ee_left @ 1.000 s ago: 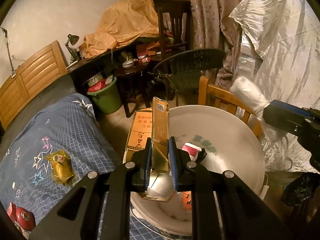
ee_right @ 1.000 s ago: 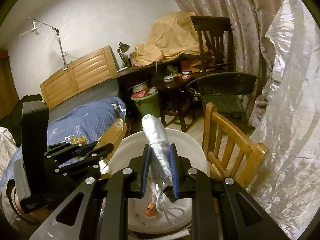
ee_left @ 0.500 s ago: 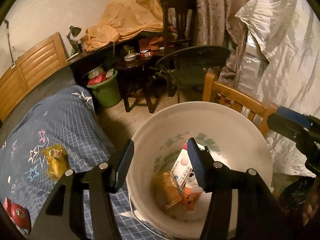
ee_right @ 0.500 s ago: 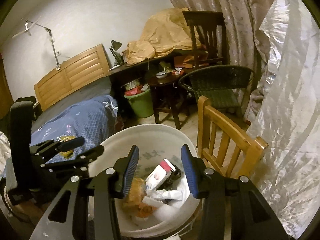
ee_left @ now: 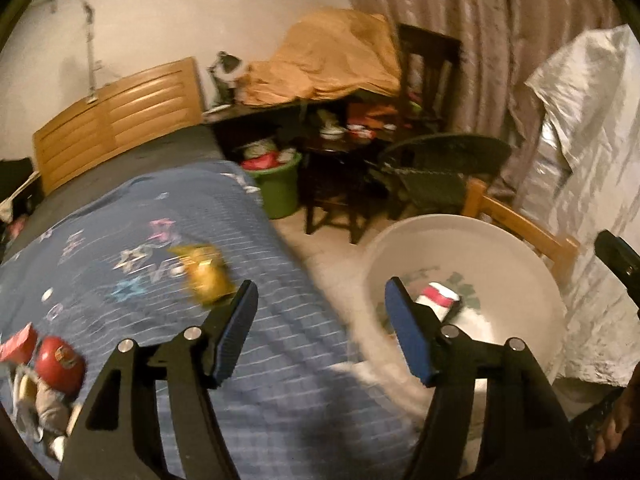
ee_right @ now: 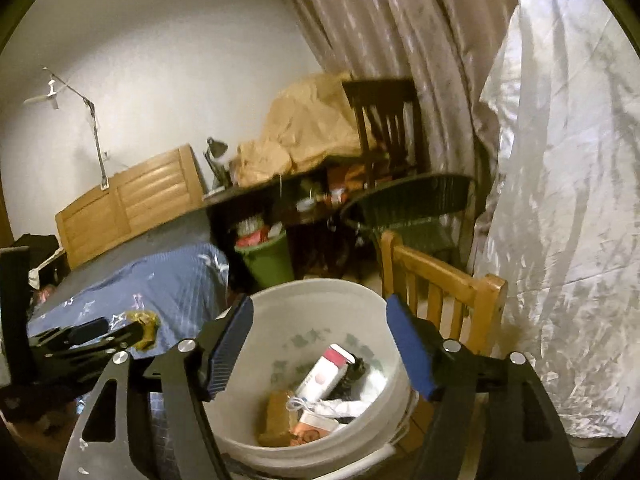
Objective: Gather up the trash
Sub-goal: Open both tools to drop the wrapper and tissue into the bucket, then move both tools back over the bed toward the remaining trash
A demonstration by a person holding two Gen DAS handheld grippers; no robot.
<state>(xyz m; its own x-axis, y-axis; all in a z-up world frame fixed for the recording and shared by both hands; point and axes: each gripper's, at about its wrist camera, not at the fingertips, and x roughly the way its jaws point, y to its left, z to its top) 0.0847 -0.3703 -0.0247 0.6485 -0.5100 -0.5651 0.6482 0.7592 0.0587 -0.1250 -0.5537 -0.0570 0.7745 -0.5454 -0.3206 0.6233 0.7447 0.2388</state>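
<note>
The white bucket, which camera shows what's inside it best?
The right wrist view: the white bucket sits centred and sharp, with its trash visible. In the left wrist view the bucket is blurred and partly behind a claw finger.

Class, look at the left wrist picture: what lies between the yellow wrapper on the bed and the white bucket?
In the left wrist view, only blue quilt and pale floor separate the yellow wrapper from the white bucket.

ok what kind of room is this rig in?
Looks like a lived-in bedroom: a bed with a blue star-print cover and wooden headboard, a cluttered dark desk with a lamp, and floor-length curtains.
</note>
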